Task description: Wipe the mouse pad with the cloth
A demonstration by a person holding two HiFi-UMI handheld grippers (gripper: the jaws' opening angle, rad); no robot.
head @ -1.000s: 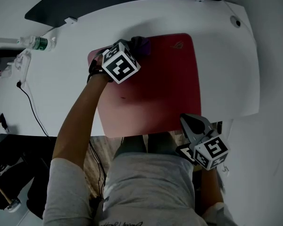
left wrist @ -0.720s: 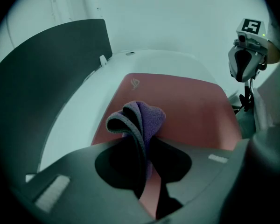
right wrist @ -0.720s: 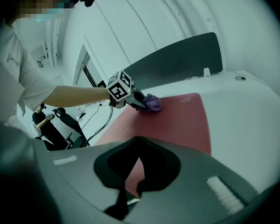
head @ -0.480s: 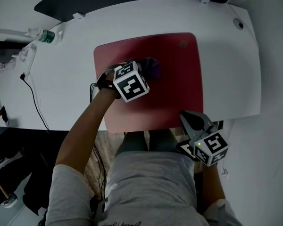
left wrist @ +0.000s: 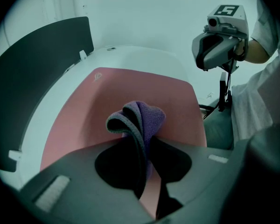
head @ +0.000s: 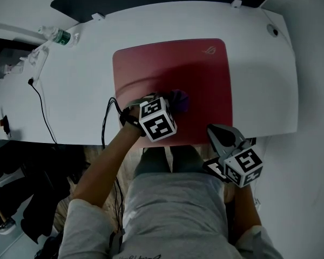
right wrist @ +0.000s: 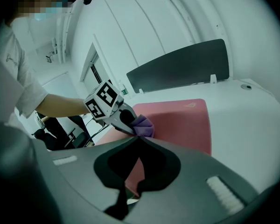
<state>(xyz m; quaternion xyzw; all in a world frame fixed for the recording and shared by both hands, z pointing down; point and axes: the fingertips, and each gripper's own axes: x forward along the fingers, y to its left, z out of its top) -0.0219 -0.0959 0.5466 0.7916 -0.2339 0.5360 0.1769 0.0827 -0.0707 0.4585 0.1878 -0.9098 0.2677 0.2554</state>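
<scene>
1. Purple cloth [head: 179,99] sits bunched on red mouse pad [head: 200,69], near pad's front edge.
2. L gripper [head: 171,104] is clamped on cloth, holding it down on pad.
3. R gripper [head: 213,131] is closed w/ nothing in it, by pad's front-right corner at white desk [head: 264,69] edge.

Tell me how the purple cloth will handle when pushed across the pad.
The cloth folds over itself in the left tongs, so it's probably floppy and light. Its fuzzy nap likely drags on the mouse pad rather than sliding, so it may bunch.
</scene>
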